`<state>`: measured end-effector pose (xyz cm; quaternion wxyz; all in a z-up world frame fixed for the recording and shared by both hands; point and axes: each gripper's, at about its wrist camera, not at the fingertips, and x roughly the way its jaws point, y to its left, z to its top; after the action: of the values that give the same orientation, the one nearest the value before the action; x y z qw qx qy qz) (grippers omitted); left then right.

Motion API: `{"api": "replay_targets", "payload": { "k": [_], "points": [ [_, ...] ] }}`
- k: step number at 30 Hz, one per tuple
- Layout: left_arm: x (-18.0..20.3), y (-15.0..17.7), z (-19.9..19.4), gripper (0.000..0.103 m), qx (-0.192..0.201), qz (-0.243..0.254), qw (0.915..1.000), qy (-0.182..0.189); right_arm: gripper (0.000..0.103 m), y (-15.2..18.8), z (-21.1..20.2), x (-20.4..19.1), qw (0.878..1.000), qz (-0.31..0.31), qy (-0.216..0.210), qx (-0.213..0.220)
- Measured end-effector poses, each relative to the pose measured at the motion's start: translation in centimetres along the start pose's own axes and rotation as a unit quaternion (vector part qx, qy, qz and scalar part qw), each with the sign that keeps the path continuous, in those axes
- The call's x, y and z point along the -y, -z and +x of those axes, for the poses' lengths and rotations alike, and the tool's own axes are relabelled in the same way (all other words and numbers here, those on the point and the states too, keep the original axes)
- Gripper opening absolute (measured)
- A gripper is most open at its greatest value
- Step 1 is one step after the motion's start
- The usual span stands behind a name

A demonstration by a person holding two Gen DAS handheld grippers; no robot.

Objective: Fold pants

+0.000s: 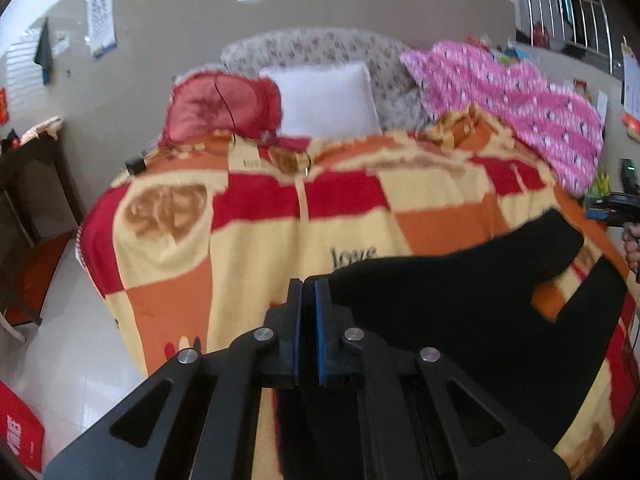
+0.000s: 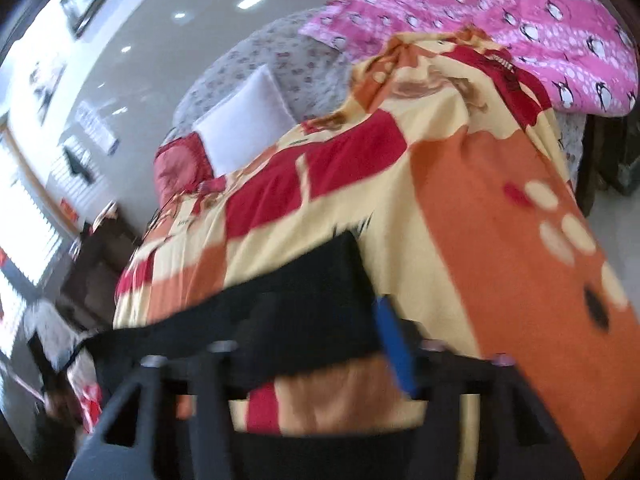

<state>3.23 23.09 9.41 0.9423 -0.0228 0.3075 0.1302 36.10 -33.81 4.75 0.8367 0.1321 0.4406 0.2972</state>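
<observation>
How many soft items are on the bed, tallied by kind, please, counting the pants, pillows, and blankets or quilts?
Black pants: 1
Pillows: 2, a white pillow and a red pillow
Blankets and quilts: 3, a checked orange-red blanket, a pink penguin quilt, and a floral grey quilt
Total: 6

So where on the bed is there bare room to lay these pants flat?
The patchwork blanket is bare across its middle and left, between the black pants and the red cushion. The head end is crowded: red cushion, white pillow, and the pink quilt heaped at the right.
</observation>
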Motion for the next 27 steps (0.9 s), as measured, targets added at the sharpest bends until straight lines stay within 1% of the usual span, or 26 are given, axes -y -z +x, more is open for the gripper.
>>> {"api": "replay_targets", "payload": {
  "k": [2, 3, 4, 6, 7, 8, 9, 10, 12, 14, 15, 16, 19, 22, 25, 27],
  "points": [
    [0.7, -0.5, -1.8, 0.003, 0.03, 0.0, 0.9995, 0.005, 0.058, -2.2, 1.9, 0.0, 0.999, 0.008, -0.007, -0.037],
    [1.0, -0.6, -2.4, 0.003, 0.038, -0.001, 0.9992, 0.008, 0.058, -3.4, 3.1, 0.0, 0.998, 0.009, -0.003, -0.057],
    [1.4, -0.7, -3.1, 0.003, 0.048, -0.001, 0.9988, 0.009, 0.058, -4.0, 4.0, -0.1, 0.998, 0.004, 0.001, -0.066],
    [1.9, -0.9, -3.7, 0.003, 0.054, 0.003, 0.9985, 0.009, 0.056, -5.0, 5.9, -0.4, 0.996, -0.015, 0.024, -0.084],
    [2.0, -1.0, -3.8, 0.003, 0.054, 0.002, 0.9985, 0.009, 0.053, -5.4, 6.8, -0.4, 0.995, -0.026, 0.042, -0.09],
    [2.1, -1.1, -3.8, 0.003, 0.052, 0.001, 0.9986, 0.009, 0.051, -5.4, 7.4, -0.4, 0.994, -0.033, 0.05, -0.095],
    [2.1, -1.1, -3.7, 0.003, 0.051, 0.0, 0.9987, 0.008, 0.043, -5.5, 8.1, -0.3, 0.992, -0.036, 0.06, -0.102],
    [2.0, -1.3, -3.6, 0.003, 0.049, 0.0, 0.9988, 0.007, 0.034, -5.5, 8.7, -0.2, 0.992, -0.035, 0.06, -0.108],
    [2.0, -1.3, -3.6, 0.003, 0.046, -0.004, 0.9989, 0.008, 0.03, -5.0, 9.3, -0.4, 0.991, -0.041, 0.049, -0.118],
    [1.8, -1.4, -3.7, 0.003, 0.048, -0.008, 0.9988, 0.004, 0.021, -4.7, 9.5, -0.7, 0.99, -0.056, 0.045, -0.124],
    [1.7, -1.4, -3.6, 0.003, 0.047, -0.009, 0.9988, 0.003, 0.011, -4.5, 9.5, -0.9, 0.989, -0.064, 0.046, -0.123],
    [1.6, -1.3, -3.7, 0.003, 0.048, -0.014, 0.9988, 0.002, 0.002, -4.5, 9.4, -1.0, 0.989, -0.07, 0.045, -0.12],
    [1.9, -0.6, -4.4, 0.003, 0.051, -0.018, 0.9985, 0.007, 0.002, -4.2, 7.4, -1.8, 0.989, -0.102, 0.038, -0.098],
    [2.4, 0.5, -4.8, 0.003, 0.049, -0.022, 0.9985, 0.011, 0.001, -3.4, 3.8, -2.2, 0.989, -0.126, 0.027, -0.068],
    [3.0, 1.7, -5.0, 0.003, 0.046, -0.015, 0.9988, -0.005, 0.001, -2.1, 0.8, -2.2, 0.989, -0.137, 0.014, -0.046],
    [3.1, 2.8, -5.6, 0.003, 0.045, -0.025, 0.9987, -0.004, 0.001, -0.9, -1.1, -2.0, 0.989, -0.141, 0.007, -0.036]
  ]
}}
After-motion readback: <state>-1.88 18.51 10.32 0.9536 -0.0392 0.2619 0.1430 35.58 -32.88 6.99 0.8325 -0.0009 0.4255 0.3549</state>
